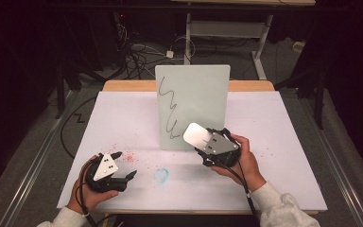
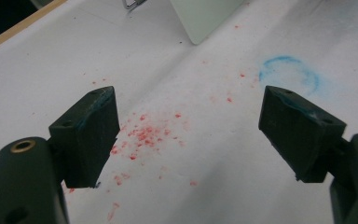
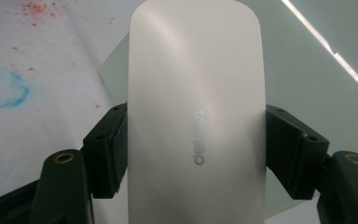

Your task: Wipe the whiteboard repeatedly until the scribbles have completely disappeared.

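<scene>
A pale glass board (image 1: pixel 194 104) stands upright on the white table (image 1: pixel 283 142), with a black squiggle (image 1: pixel 169 111) drawn on its left half. My right gripper (image 1: pixel 203 141) is shut on a white oblong eraser (image 1: pixel 197 134) and holds it in front of the board's lower part, near the end of the squiggle. In the right gripper view the eraser (image 3: pixel 196 102) sits clamped between both jaws of the right gripper (image 3: pixel 196 149), and the board (image 3: pixel 307 70) lies close behind it. My left gripper (image 1: pixel 125 164) rests open and holds nothing at the front left of the table; its jaws (image 2: pixel 189 121) stand wide apart.
Red specks (image 2: pixel 144 135) are scattered on the table under the left gripper. A smudged blue ring (image 1: pixel 161 175) marks the sheet between the two hands. A wooden strip (image 1: pixel 127 85) edges the far side. Cables and desk legs lie on the floor beyond.
</scene>
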The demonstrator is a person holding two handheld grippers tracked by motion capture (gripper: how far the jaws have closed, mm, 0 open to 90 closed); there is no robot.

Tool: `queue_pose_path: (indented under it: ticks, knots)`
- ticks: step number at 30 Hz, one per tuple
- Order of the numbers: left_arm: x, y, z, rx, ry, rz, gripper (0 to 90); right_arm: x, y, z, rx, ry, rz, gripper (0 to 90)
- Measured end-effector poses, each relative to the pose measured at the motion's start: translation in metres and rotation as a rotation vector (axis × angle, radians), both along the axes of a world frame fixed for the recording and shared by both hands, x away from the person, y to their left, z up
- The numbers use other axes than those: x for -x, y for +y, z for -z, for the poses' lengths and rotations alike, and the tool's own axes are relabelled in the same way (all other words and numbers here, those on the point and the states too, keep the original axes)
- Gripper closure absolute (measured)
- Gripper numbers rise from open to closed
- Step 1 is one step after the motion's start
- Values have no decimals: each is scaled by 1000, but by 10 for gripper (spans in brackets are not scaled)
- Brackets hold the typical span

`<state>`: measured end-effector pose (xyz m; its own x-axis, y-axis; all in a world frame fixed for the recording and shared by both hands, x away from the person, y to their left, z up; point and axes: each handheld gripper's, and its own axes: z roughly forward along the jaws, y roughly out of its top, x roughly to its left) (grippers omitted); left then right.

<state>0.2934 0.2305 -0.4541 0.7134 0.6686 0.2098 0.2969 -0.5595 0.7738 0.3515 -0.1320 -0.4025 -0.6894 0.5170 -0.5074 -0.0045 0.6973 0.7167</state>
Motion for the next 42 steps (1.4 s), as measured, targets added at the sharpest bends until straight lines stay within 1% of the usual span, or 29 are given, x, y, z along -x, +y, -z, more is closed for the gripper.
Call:
queue_pose_path:
  ticks: [1, 3, 6, 9, 11, 12, 13, 14, 15, 19, 20, 21, 24, 25, 26, 27, 29, 30, 31, 32, 33, 34, 35, 36, 37, 38, 39, 40, 42]
  knots:
    - [1, 0, 0, 0, -2, 0, 192, -1, 3, -1, 3, -2, 1, 310]
    - [1, 0, 0, 3, -2, 2, 192, -1, 10, -4, 20, -26, 12, 311]
    - [0, 1, 0, 3, 2, -2, 192, -1, 14, -4, 31, -36, 16, 310]
    - [-1, 0, 1, -2, 2, -2, 192, -3, 18, -5, 61, -60, 24, 311]
    - [-1, 0, 0, -4, 2, -2, 192, -4, 20, -6, 61, -69, 35, 311]
    - [0, 0, 0, -4, 1, -3, 192, -7, 23, -7, 53, -79, 51, 311]
    - [0, 0, 0, -3, 0, -5, 192, -7, 23, -7, 53, -79, 51, 311]
    - [0, 1, 0, -1, 0, -6, 192, -8, 24, -6, 60, -91, 59, 311]
    - [0, 1, 0, 0, -1, -7, 192, -9, 26, -6, 58, -98, 77, 311]
    - [0, 1, 0, -1, -2, -6, 192, -15, 31, -7, 53, -110, 96, 311]
    - [0, 1, 0, 0, -1, -6, 192, -15, 33, -7, 56, -124, 110, 310]
    - [0, 1, 0, 0, 0, -5, 192, -17, 38, -6, 90, -169, 128, 310]
    - [0, 1, 0, -4, 1, -1, 192, -19, 43, -5, 97, -166, 135, 310]
    - [0, 1, 0, -6, 1, 0, 192, -22, 49, -1, 121, -182, 141, 310]
    - [0, 1, 0, -7, 0, -1, 192, -22, 49, -1, 121, -182, 141, 310]
    - [0, 1, 0, -7, 0, 0, 192, -25, 55, 4, 148, -192, 138, 310]
    - [0, 1, 0, -8, 0, -1, 192, -27, 58, 6, 151, -186, 142, 310]
    - [0, 1, 0, -9, 0, -1, 192, -29, 63, 11, 178, -194, 142, 310]
    - [0, 1, 0, -10, 0, -1, 192, -29, 63, 11, 178, -194, 142, 310]
    - [0, 1, 0, -10, 0, 0, 192, -30, 69, 15, 195, -218, 141, 310]
    - [0, 1, 1, -10, 1, 1, 192, -30, 72, 16, 208, -224, 137, 310]
    - [0, 1, 1, -11, 2, 2, 192, -30, 72, 16, 208, -224, 137, 310]
    - [-1, 2, 1, -11, 3, 1, 192, -30, 78, 19, 230, -231, 129, 310]
    - [-1, 2, 1, -11, 2, 2, 192, -30, 78, 19, 230, -231, 129, 310]
    - [0, 2, 1, -12, 1, 3, 192, -29, 83, 25, 245, -245, 126, 310]
    - [0, 2, 0, -14, 1, 4, 192, -29, 83, 25, 245, -245, 126, 310]
    - [0, 2, 1, -12, 2, 4, 192, -27, 87, 30, 268, -260, 116, 310]
    - [0, 2, 1, -14, 3, 6, 192, -27, 87, 30, 268, -260, 116, 310]
    - [0, 2, 1, -22, 6, 9, 192, -26, 90, 36, 271, -246, 93, 310]
